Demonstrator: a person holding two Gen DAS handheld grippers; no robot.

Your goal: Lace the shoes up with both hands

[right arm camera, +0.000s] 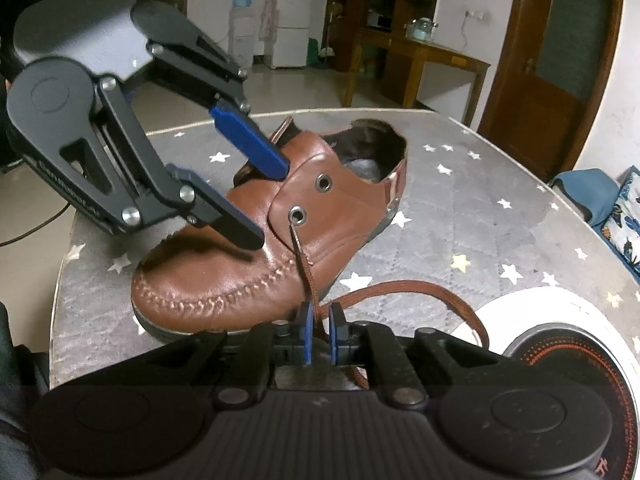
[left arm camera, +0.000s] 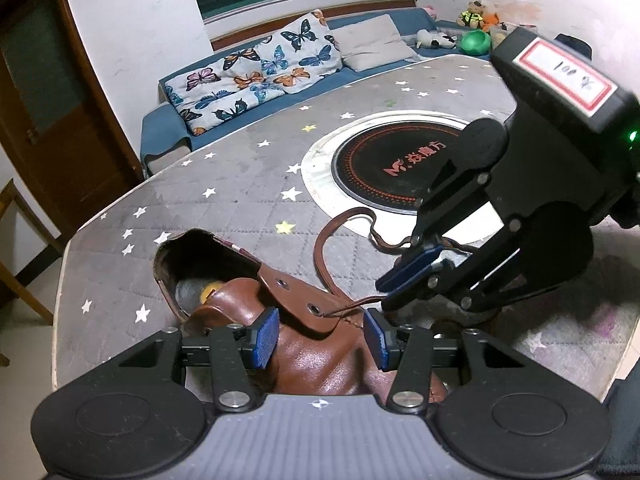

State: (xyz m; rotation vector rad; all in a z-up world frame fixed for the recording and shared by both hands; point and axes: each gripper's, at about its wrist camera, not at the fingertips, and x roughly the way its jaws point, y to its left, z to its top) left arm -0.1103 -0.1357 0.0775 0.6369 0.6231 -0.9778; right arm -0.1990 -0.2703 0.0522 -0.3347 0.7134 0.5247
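Observation:
A brown leather shoe (left arm camera: pixel 320 360) (right arm camera: pixel 224 276) lies on the grey star-patterned table (left arm camera: pixel 224 208), heel away from the left wrist camera. My left gripper (left arm camera: pixel 320 338) (right arm camera: pixel 268 204) straddles the instep, its blue pads against the leather on both sides of the eyelet flap. A brown shoelace (right arm camera: pixel 306 264) (left arm camera: pixel 348 304) comes out of the lower eyelet (right arm camera: pixel 298 215) and runs straight into my right gripper (right arm camera: pixel 320 332) (left arm camera: pixel 386 292). That gripper's jaws stand narrow around the lace. The rest of the lace loops over the table (right arm camera: pixel 420 288). The upper eyelet (right arm camera: pixel 323 182) has no lace in it.
A round black induction hob (left arm camera: pixel 392 168) (right arm camera: pixel 560 360) is set into the table beyond the shoe. The table edge (left arm camera: pixel 64 280) runs close on the shoe's heel side. A sofa with a butterfly cushion (left arm camera: pixel 256 76) stands behind, with a wooden chair (left arm camera: pixel 16 248) beside the table.

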